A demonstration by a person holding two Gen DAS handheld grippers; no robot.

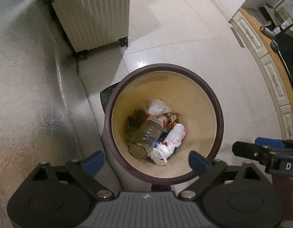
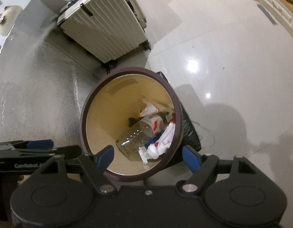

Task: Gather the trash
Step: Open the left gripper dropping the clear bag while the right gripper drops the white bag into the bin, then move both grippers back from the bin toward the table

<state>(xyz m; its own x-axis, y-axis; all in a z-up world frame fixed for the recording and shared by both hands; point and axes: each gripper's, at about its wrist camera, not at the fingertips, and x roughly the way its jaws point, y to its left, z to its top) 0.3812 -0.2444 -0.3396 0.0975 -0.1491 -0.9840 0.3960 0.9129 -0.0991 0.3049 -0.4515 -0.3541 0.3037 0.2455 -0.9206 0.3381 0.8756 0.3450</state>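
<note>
A round bin with a dark brown rim (image 1: 163, 66) (image 2: 131, 70) and cream inside stands on the floor right below both grippers. In it lie a clear plastic bottle (image 1: 146, 134) (image 2: 135, 134), a crumpled white and red wrapper (image 1: 173, 138) (image 2: 161, 142) and other bags and scraps. My left gripper (image 1: 146, 160) points straight down over the bin, open, with nothing between its blue pads. My right gripper (image 2: 147, 154) hangs tilted over the near rim, also open and empty. Each gripper's black fingers (image 1: 247, 150) (image 2: 32, 148) show at the edge of the other's view.
A cream ribbed suitcase (image 1: 93, 15) (image 2: 104, 24) stands on the pale tiled floor beyond the bin. A silver-grey padded surface (image 1: 23, 95) runs along the left. A black bag (image 2: 190, 133) lies against the bin. A white cabinet with a wooden top (image 1: 260, 43) curves along the right.
</note>
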